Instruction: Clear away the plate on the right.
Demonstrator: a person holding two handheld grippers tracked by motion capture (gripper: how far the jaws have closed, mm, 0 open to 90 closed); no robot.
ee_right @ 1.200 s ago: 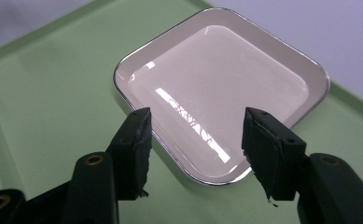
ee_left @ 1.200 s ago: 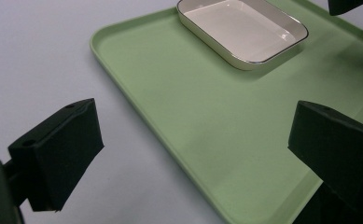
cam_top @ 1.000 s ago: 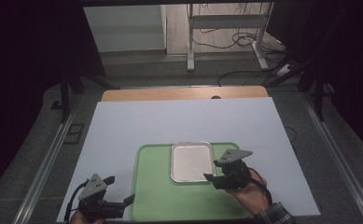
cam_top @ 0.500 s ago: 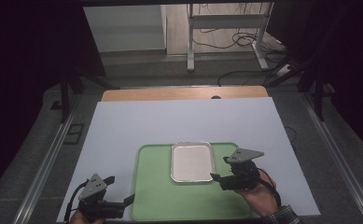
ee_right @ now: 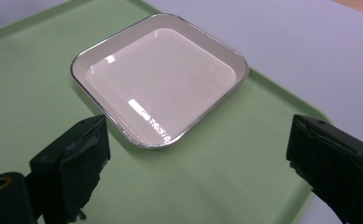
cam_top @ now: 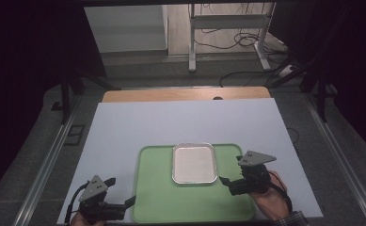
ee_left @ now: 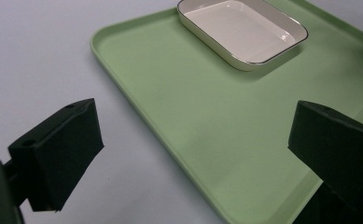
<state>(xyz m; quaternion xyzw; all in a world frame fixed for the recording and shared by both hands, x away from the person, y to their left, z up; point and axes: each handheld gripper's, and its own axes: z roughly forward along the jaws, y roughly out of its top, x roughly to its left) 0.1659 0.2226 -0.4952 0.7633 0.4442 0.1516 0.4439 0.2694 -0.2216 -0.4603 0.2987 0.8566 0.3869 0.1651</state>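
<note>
Right gripper has backed off the dish toward the tray's right edge, jaws just opening, empty; left gripper spread at its left edge.

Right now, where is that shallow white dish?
In the high view the white dish sits on the green tray, against its far edge and right of centre, just left of the right gripper.

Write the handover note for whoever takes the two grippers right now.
Right gripper: jaws have just been opening, nothing between them, beside the shallow white rectangular dish with a dark rim.
Left gripper: open, empty, at the near left corner of the flat green plastic tray.
Dish sits on the tray's far half, tray on the pale table sheet.
Done: dish on the tray, released.
Left: nothing more in sight; unclear.
</note>
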